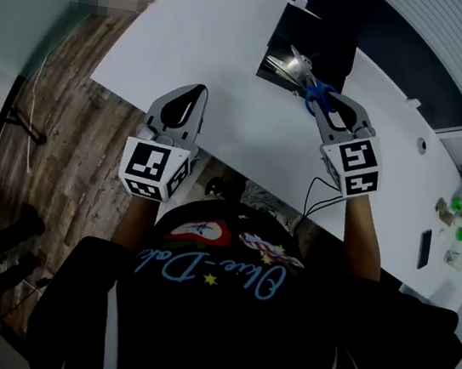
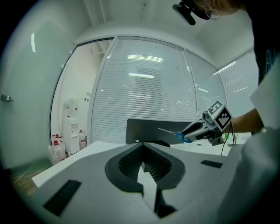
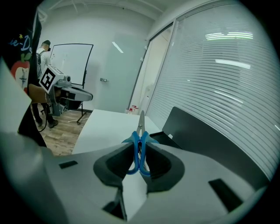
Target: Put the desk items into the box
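From the head view we saw the right gripper (image 1: 328, 101) holding blue-handled scissors (image 1: 308, 81), blades reaching over the open black box (image 1: 322, 38) on the far side of the counter (image 1: 231, 68). Only the right gripper view showed us the jaws clamped on the handles, blades pointing away. The left gripper (image 1: 188, 102) hung above the counter's near edge; its own view showed us its jaws closed together on nothing. The counter was white. Around it we saw a wood floor (image 1: 89, 158), slatted blinds (image 2: 144, 96) and a whiteboard (image 3: 70, 61).
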